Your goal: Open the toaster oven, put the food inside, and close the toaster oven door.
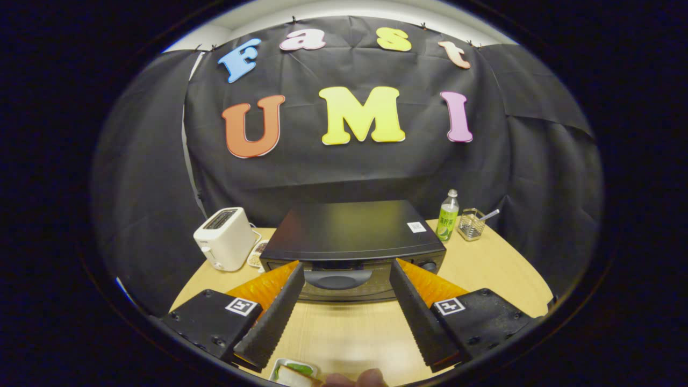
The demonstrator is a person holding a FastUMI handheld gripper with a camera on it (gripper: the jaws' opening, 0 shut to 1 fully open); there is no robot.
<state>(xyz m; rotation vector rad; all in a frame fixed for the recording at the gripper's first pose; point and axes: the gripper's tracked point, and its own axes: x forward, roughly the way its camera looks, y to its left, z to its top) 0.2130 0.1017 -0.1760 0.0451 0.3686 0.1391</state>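
Observation:
A black toaster oven (pixel 352 236) stands on the wooden table (pixel 500 269), its door shut and the door handle (pixel 337 279) facing me. My gripper (pixel 346 271) is open, held above the table, with its fingertips framing the handle from a short distance and nothing between them. Close under the fingers, near the table's front edge, lies a small white plate (pixel 293 372) with a piece of food on it, partly cut off. A person's fingertips (pixel 357 379) rest beside the plate.
A white pop-up toaster (pixel 224 238) stands left of the oven. To the oven's right are a green drink bottle (pixel 448 216) and a small wire basket (pixel 471 224) holding a spoon. Bare tabletop stretches between the oven and the plate.

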